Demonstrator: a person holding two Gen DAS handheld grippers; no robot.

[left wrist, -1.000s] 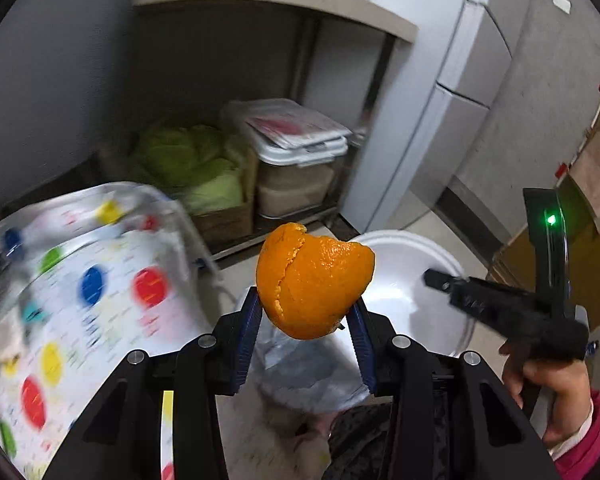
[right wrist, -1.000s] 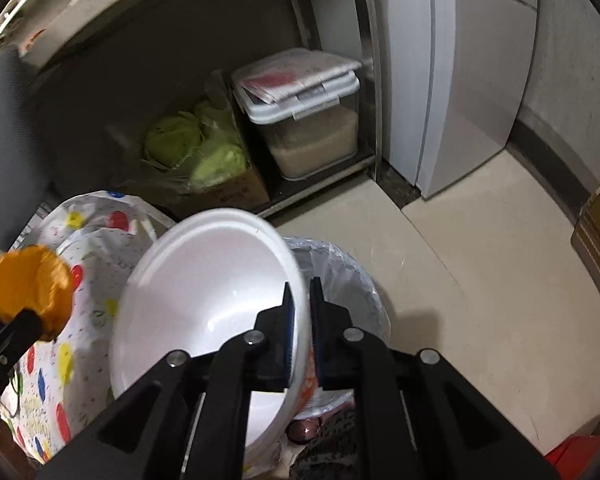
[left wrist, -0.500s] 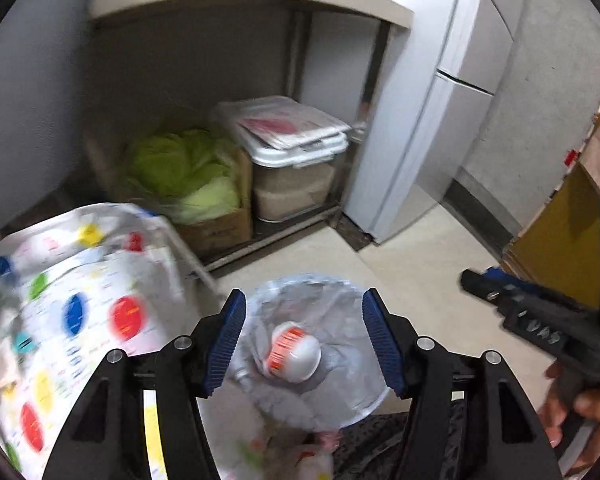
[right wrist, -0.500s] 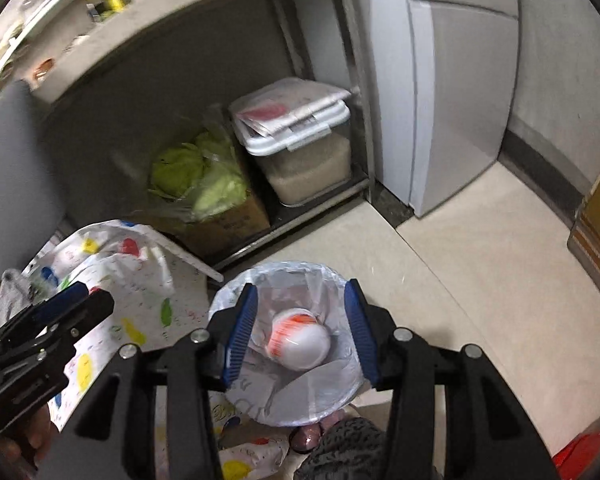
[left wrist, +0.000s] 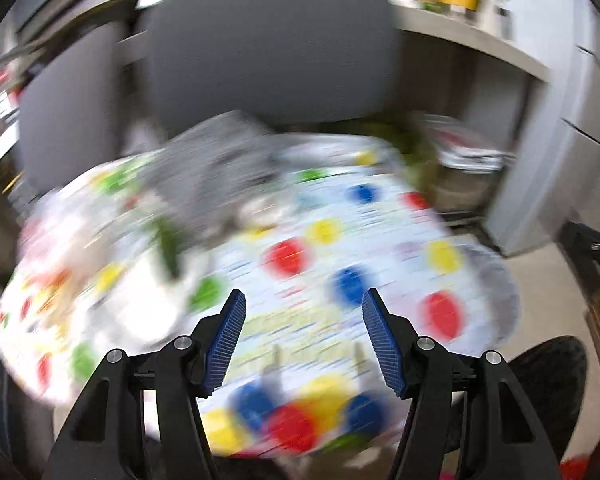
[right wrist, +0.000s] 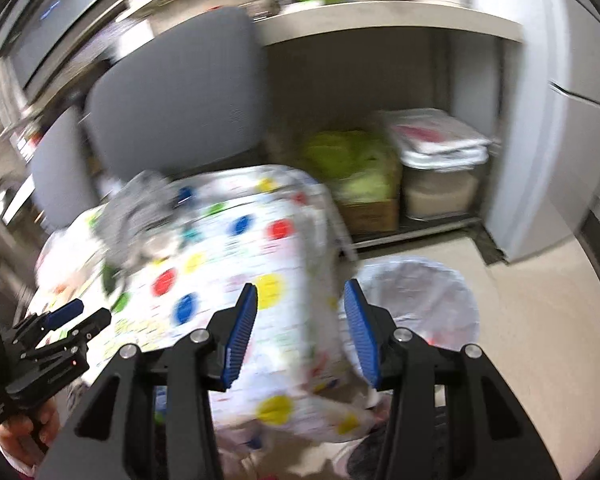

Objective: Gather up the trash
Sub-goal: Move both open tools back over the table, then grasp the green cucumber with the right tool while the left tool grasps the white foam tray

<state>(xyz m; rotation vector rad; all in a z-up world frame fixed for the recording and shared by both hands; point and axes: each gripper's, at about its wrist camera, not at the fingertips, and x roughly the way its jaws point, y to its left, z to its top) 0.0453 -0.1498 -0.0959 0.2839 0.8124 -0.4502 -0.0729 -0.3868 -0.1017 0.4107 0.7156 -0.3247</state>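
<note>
My left gripper [left wrist: 303, 342] is open and empty above a table under a white cloth with coloured dots [left wrist: 292, 256]; it also shows at the left of the right wrist view [right wrist: 78, 314]. Blurred litter [left wrist: 216, 184] lies on the far left part of the cloth. My right gripper [right wrist: 302, 334] is open and empty, over the table's right edge [right wrist: 316, 240]. A trash bin lined with a clear bag [right wrist: 420, 300] stands on the floor just right of the table. Both views are motion-blurred.
A grey chair back [left wrist: 268, 48] stands behind the table. Under a counter [right wrist: 380, 20] sit a box of cabbage [right wrist: 356, 176] and a lidded container [right wrist: 440, 168]. A grey cabinet [right wrist: 560, 140] is at the right.
Both grippers have let go: the orange peel and the white bowl are gone from them. Both have swung left and up from the bin toward the table.
</note>
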